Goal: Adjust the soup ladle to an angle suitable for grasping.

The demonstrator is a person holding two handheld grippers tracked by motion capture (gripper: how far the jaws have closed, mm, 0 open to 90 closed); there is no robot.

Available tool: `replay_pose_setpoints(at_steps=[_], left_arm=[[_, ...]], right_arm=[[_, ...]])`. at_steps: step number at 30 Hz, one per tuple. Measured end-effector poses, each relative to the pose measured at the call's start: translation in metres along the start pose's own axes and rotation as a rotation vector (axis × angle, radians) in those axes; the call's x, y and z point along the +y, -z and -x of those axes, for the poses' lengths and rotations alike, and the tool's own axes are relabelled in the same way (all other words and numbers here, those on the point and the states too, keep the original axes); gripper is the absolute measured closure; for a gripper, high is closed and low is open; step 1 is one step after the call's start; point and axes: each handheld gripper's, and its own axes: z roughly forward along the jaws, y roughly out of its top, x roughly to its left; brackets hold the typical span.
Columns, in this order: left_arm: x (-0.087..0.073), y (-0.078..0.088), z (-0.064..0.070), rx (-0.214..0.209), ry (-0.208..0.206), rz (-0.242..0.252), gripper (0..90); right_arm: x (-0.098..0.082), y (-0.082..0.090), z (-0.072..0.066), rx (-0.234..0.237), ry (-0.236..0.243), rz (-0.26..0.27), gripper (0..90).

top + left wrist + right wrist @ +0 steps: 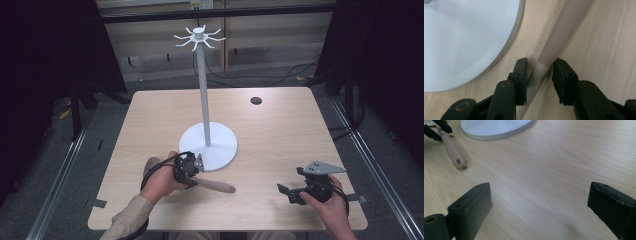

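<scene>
Two jaws flank utensil handle [554,47] (on table [599,37]).

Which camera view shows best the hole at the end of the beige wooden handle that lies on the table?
The right gripper view: the beige wooden handle lies there with its hole plainly visible at the rounded end. The high view shows the whole handle small, its hole barely discernible. The left gripper view shows the shaft between the left gripper jaws, not the end.
</scene>
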Motion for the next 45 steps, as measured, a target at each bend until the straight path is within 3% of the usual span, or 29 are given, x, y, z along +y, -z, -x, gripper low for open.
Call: replay_pose_setpoints(at_steps=[2,3,5,6,7,8,11,12,17,25,45], left_arm=[[0.000,0.002,-0.001,-0.002,-0.031,-0.015,67.0],[-0.001,0.002,0.001,-0.002,-0.012,-0.001,67.7],[0.000,0.005,-0.001,0.001,-0.053,-0.024,70.8],[-0.001,0.006,0.000,0.002,-0.041,-0.016,72.3],[0.000,0.010,-0.002,0.001,-0.077,-0.034,73.4],[-0.001,0.010,-0.001,0.001,-0.050,-0.015,75.0],[-0.001,0.017,-0.004,0.003,-0.061,-0.027,77.6],[-0.002,0.017,-0.003,0.002,-0.035,-0.011,77.8],[-0.004,0.022,-0.004,0.004,-0.048,0.001,77.9],[-0.009,0.037,-0.008,0.036,0.014,0.055,78.1],[-0.026,0.074,-0.015,0.115,0.136,0.276,78.2]], right_arm=[[0.000,0.000,0.000,0.000,-0.002,0.000,4.8],[0.000,0.000,0.000,-0.001,-0.002,0.000,4.8],[0.000,0.000,0.001,0.000,-0.001,0.000,4.8],[0.000,0.000,0.001,0.001,-0.005,0.002,4.8],[0.000,0.000,0.001,0.002,-0.006,0.003,4.8],[-0.001,-0.001,0.001,0.004,-0.008,0.004,4.8],[-0.001,-0.001,0.000,0.005,-0.008,0.002,4.8],[0.000,-0.001,0.000,0.005,-0.009,0.002,4.8],[-0.001,-0.001,0.000,0.007,-0.011,0.001,4.8],[-0.001,-0.001,0.001,0.013,-0.018,0.009,4.8],[-0.002,-0.004,0.000,0.015,-0.028,-0.001,4.9]])
